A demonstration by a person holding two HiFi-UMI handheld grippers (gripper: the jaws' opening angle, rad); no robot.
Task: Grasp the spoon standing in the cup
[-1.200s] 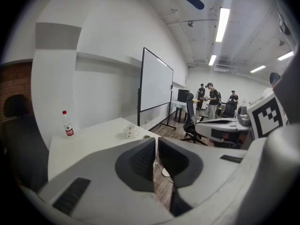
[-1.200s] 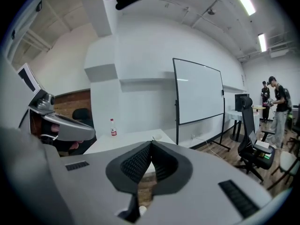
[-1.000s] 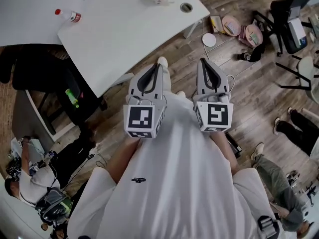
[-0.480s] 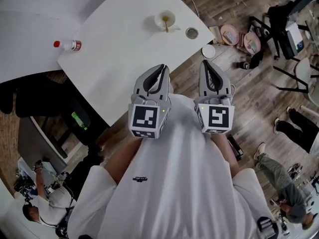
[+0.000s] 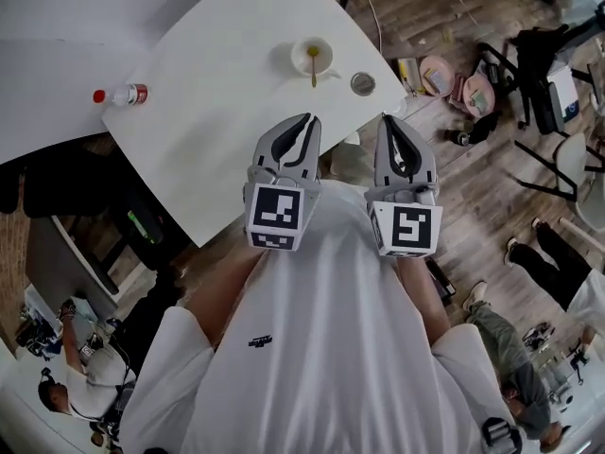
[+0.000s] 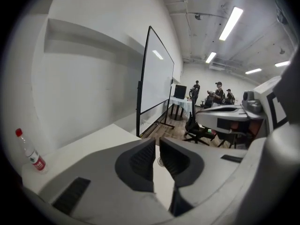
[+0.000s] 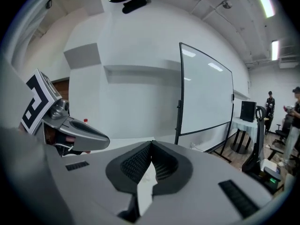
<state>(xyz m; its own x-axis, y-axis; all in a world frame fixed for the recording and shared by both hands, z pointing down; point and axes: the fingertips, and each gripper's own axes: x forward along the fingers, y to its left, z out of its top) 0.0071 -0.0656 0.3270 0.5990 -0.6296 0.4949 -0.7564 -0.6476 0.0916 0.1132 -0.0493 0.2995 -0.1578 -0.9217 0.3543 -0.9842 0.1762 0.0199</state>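
Observation:
A white cup stands on the white table with a spoon upright in it. Both grippers hover side by side at the table's near edge, short of the cup and apart from it. My left gripper points toward the cup. Its jaws are opening, with a narrow gap in the left gripper view and nothing between them. My right gripper is over the floor beside the table corner. Its tips meet in the right gripper view and it holds nothing.
A plastic bottle with a red cap lies at the table's left edge and shows again. A small round metal thing sits right of the cup. A whiteboard stands beyond the table. Bags and people are on the floor at the right.
Both grippers have come forward to the table's edge, so the cup and spoon now lie much closer ahead of them. The bottle has shifted left in the view.

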